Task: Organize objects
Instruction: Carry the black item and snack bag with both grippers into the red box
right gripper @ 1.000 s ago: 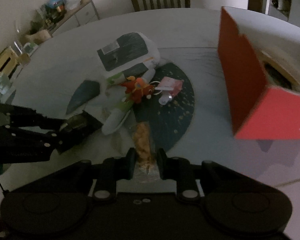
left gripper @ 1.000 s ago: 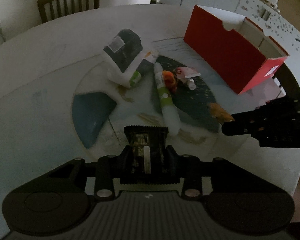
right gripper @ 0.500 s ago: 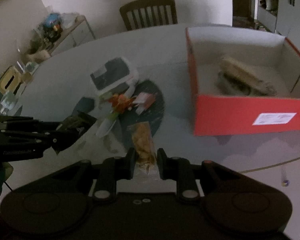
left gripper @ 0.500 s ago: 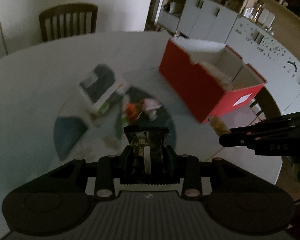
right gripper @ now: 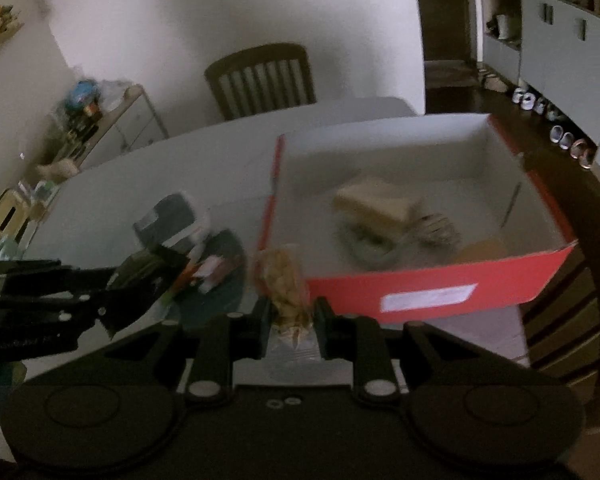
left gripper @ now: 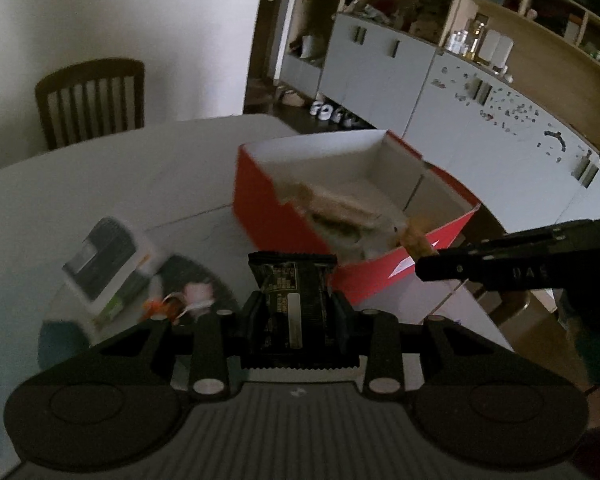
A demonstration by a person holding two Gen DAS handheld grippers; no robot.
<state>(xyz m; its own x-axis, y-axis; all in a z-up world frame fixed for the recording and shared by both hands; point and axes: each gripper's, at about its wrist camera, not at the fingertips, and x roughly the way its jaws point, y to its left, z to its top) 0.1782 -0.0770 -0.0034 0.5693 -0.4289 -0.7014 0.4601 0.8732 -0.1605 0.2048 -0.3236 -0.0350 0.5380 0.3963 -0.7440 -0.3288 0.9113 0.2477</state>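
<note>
Both grippers have risen from the clutter at the middle of the worktop [left gripper: 100, 184] and now hang beside the red box [right gripper: 432, 292], higher than a second ago. Clenched on a dark foil packet [left gripper: 292, 296], the left gripper [left gripper: 294, 312] holds it upright above the worktop, short of the box's near wall. Just beyond it, the right gripper [right gripper: 290, 316] grips a clear bag of golden snacks [right gripper: 286, 280] at the box's near left corner. Inside the open box lie a beige wedge-shaped pack [right gripper: 376, 204] and a striped item [right gripper: 436, 226], blurred. Left behind on the round dark mat [right gripper: 228, 276] near the worktop's middle are a white-and-dark pouch [left gripper: 108, 260], an orange toy [left gripper: 158, 308] and a pink packet [left gripper: 198, 294]. A wooden chair [right gripper: 262, 78] stands at the far edge.
</note>
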